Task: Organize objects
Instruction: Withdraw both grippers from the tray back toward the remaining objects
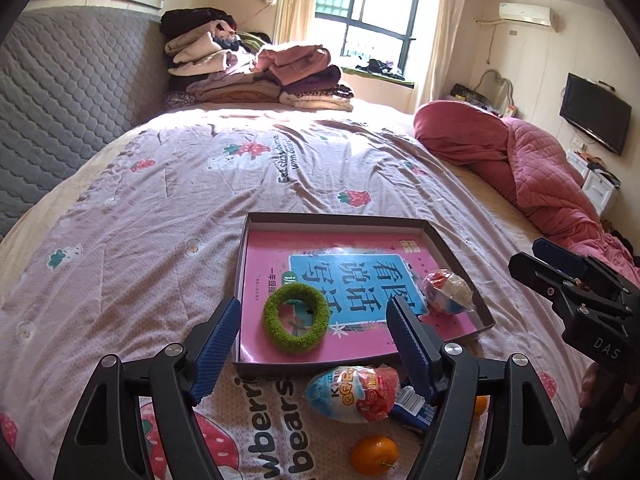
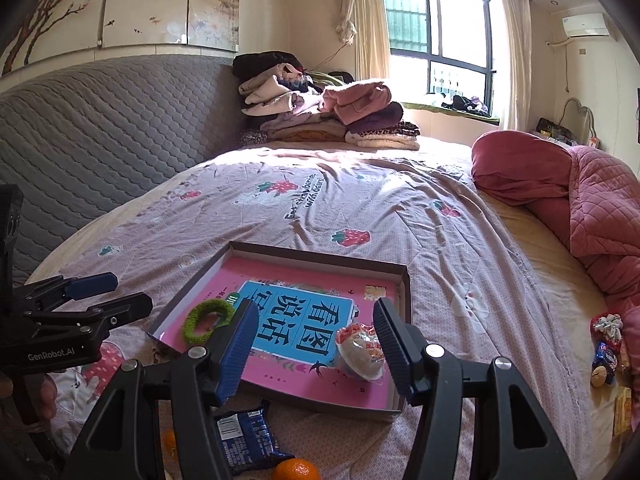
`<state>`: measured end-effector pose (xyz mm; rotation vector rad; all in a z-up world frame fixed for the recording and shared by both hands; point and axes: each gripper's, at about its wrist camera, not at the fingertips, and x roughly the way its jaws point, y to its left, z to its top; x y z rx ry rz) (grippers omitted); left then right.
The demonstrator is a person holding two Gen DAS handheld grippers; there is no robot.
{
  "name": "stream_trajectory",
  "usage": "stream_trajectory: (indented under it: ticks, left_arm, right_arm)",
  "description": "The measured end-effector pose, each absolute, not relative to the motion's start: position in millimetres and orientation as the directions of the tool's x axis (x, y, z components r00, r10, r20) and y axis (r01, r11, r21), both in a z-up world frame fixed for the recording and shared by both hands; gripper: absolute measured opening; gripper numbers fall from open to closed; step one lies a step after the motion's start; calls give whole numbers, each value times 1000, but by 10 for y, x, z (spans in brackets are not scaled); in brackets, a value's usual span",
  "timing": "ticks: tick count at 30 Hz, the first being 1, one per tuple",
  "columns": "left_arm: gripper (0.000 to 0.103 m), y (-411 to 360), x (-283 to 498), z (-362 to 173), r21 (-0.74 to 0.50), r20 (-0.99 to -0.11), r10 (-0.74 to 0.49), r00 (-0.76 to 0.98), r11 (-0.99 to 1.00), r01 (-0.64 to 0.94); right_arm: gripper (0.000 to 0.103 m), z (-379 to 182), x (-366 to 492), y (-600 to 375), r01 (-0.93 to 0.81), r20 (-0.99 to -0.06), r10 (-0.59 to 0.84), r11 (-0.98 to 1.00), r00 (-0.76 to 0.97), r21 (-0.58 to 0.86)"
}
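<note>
Left wrist view shows our left gripper (image 1: 314,344) spread wide and empty, hovering over the near edge of the box (image 1: 456,248). Our right gripper (image 2: 316,344) is also wide open and holds nothing, poised above the box's near right corner.

Inside the box lies a pink book (image 1: 272,256), with a green ring (image 1: 298,318) and one wrapped egg (image 1: 448,292) resting on it. Outside, just beside the near wall, lie a second egg (image 1: 354,394), a blue packet (image 2: 248,436) and an orange (image 1: 374,456) on the bedspread (image 1: 160,208). A second orange peeks out beside the packet, mostly hidden by our fingers. More small wrapped snacks (image 2: 606,352) sit well apart at the bed's right edge.

We judge the loose egg to be the left gripper's likely next pick. Risks from here:
- The egg is round and foil-wrapped, so an off-centre pinch could squirt it away.
- The oranges could roll on the soft quilt if nudged.
- The packet touches the egg, so closing low might catch its wrapper too.
- The box is shallow and light; bumping its wall could shift it or tip the contents.
- Both grippers work close together and could collide.
</note>
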<state>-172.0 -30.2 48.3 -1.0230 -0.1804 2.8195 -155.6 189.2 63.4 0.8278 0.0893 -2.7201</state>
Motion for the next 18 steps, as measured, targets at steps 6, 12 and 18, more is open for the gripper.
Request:
stream_trajectory:
  ticks: [6, 12, 18]
  left_arm:
    - [76, -326, -1510, 565, -169, -607, 164, -777, -983, -76]
    - [76, -315, -1261, 598, -158, -593, 153, -791, -985, -73]
    - [76, -274, -1051, 630, -161, -592, 161, -790, -984, -80]
  right_arm:
    - [59, 789, -1362, 1993, 284, -508, -273, -957, -817, 58]
    - [59, 903, -1103, 2031, 282, -477, -276, -957, -834, 61]
    - [59, 973, -846, 2084, 283, -455, -283, -957, -844, 69]
